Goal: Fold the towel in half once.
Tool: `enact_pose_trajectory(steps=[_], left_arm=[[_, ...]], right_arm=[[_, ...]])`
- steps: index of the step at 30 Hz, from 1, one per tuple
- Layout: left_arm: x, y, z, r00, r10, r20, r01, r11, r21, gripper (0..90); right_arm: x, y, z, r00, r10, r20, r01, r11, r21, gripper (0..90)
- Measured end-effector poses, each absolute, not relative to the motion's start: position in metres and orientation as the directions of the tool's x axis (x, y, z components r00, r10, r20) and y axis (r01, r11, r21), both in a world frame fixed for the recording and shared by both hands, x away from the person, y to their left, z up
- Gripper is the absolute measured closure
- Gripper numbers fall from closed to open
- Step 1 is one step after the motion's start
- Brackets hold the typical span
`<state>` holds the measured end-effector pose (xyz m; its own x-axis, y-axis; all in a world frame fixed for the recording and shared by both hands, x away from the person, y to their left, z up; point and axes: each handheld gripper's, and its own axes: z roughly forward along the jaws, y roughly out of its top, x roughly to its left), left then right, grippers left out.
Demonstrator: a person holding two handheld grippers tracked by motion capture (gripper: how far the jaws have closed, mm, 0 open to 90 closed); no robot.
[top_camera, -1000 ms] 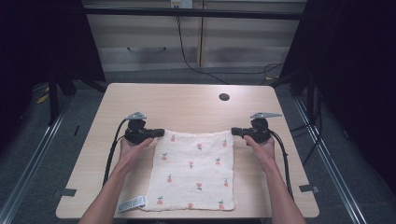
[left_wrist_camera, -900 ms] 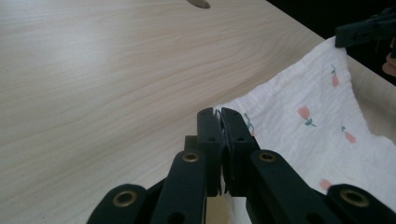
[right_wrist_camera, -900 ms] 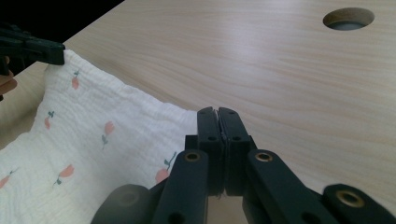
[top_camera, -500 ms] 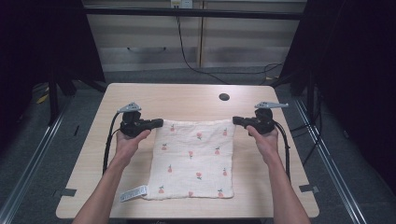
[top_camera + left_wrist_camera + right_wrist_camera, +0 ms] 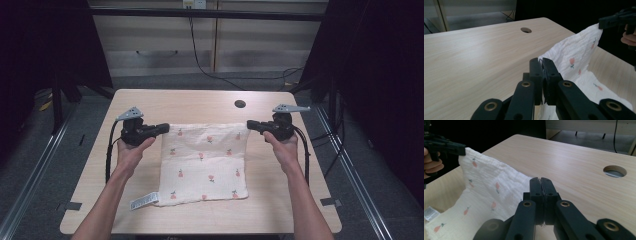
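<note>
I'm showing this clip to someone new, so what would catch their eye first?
The white cloth printed with small pink flowers, spread mid-table with its far edge lifted. The left tool and right tool each pinch a far corner, jaws shut on the fabric. A round hole sits near the table's far edge.

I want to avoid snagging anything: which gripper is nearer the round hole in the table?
Right. The right gripper sits just below the hole; the left gripper is far across the cloth.
</note>
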<state>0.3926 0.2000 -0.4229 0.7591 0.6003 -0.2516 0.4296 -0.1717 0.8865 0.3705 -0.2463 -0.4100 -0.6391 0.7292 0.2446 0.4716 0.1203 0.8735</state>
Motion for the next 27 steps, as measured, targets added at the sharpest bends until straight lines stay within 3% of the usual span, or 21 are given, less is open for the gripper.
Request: enact_pose_trajectory(steps=[20, 23, 27], left_arm=[[0.357, 0.208, -0.432, 0.778, 0.581, -0.237, 0.402, -0.172, 0.899, 87.4], [0.352, 0.209, -0.427, 0.779, 0.555, -0.293, 0.415, -0.105, 0.904, 87.3], [0.355, 0.206, -0.414, 0.777, 0.581, -0.24, 0.391, -0.147, 0.909, 87.3]], right_arm=[[0.331, -0.247, -0.424, -0.7, 0.677, 0.228, 0.45, 0.171, 0.877, 89.1], [0.325, -0.245, -0.424, -0.708, 0.671, 0.221, 0.448, 0.184, 0.875, 89.1], [0.321, -0.243, -0.421, -0.717, 0.667, 0.204, 0.436, 0.2, 0.878, 89.0]])
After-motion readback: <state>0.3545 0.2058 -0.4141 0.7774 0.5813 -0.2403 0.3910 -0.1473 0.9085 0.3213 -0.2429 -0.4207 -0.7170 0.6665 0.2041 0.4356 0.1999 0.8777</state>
